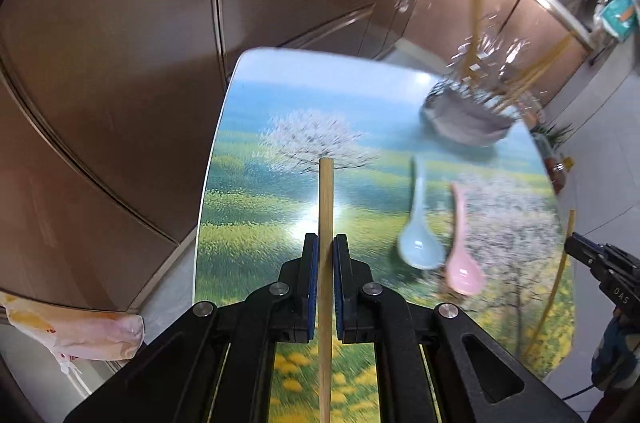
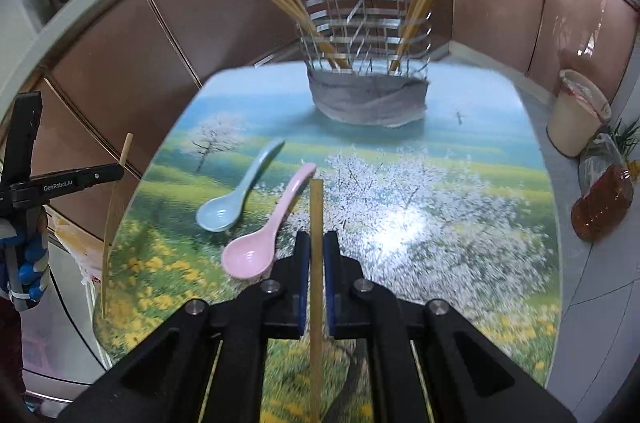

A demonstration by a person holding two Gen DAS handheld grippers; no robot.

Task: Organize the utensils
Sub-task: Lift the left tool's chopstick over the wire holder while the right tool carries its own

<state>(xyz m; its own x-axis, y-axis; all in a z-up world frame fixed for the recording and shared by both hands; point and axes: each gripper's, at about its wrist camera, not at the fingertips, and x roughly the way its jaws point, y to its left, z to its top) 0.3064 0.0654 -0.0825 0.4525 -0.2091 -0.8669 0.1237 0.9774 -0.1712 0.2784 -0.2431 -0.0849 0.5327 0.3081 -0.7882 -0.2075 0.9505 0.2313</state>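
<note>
My left gripper (image 1: 326,243) is shut on a bamboo chopstick (image 1: 326,199) that points forward above the table. My right gripper (image 2: 316,241) is shut on another bamboo chopstick (image 2: 316,211). Each gripper shows in the other's view: the right one (image 1: 576,243) with its chopstick at the right edge, the left one (image 2: 116,171) at the left. A blue spoon (image 2: 236,195) and a pink spoon (image 2: 264,239) lie side by side on the table. A wire utensil holder (image 2: 368,63) with a grey base stands at the far end, with several chopsticks in it.
The table (image 2: 440,223) has a glossy landscape print. Brown cabinets (image 1: 120,83) run close along its left and far sides. A cream bin (image 2: 576,115) and an amber bottle (image 2: 604,207) stand on the floor to the right. A plastic bag (image 1: 72,331) hangs at left.
</note>
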